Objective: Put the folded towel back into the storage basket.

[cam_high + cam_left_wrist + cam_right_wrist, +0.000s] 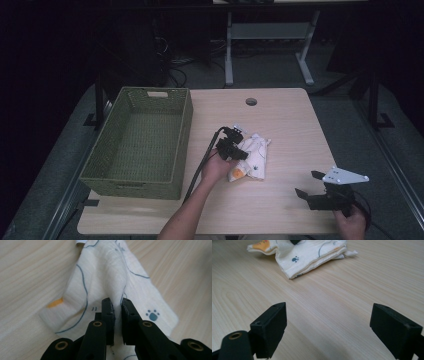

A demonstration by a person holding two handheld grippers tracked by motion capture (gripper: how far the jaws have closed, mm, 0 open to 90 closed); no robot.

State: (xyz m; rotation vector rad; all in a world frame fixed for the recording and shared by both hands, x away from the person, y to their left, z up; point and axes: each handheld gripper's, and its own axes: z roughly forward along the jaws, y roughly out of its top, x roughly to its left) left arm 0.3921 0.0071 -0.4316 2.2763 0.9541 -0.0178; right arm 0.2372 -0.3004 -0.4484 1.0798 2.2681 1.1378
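Cream printed cloth (pixel 105 272) is being pinched in a ridge by the left gripper (pixel 116 307), likely needing lifting toward the basket (pixel 135 177) on its left, while the right gripper (pixel 328 330) is idling spread.

No readable text, paw-print on cloth (pixel 105 277)
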